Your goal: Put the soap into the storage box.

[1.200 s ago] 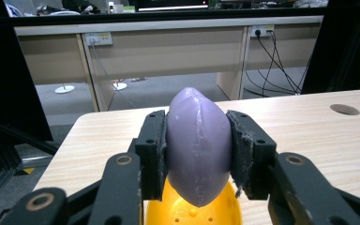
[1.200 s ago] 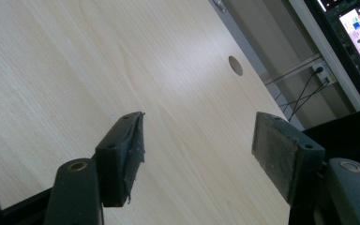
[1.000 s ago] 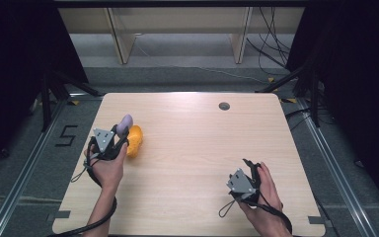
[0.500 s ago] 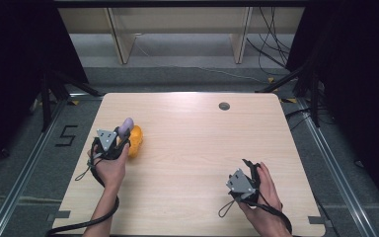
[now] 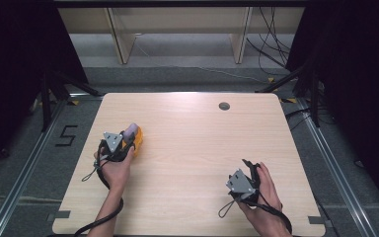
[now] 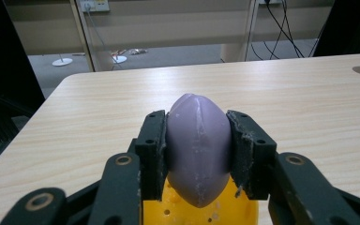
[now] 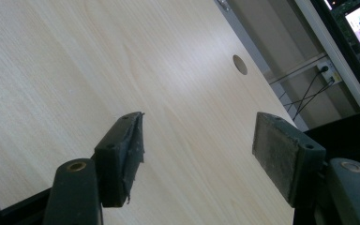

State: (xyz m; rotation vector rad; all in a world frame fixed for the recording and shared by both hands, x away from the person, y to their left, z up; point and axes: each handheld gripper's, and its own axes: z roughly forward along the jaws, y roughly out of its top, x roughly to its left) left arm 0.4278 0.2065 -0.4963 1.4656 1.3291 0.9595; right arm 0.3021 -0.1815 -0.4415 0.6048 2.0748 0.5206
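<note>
Meanwhile, at a pale wooden counter [image 5: 187,148], the left gripper [image 6: 197,145] clamps a smooth lilac, egg-shaped object [image 6: 198,147] between both jaws, directly above a yellow perforated item [image 6: 199,213] on the counter's left side. The right gripper [image 7: 201,154], held in the person's right hand [image 5: 266,200] near the front right corner, has its jaws spread wide over bare wood.
</note>
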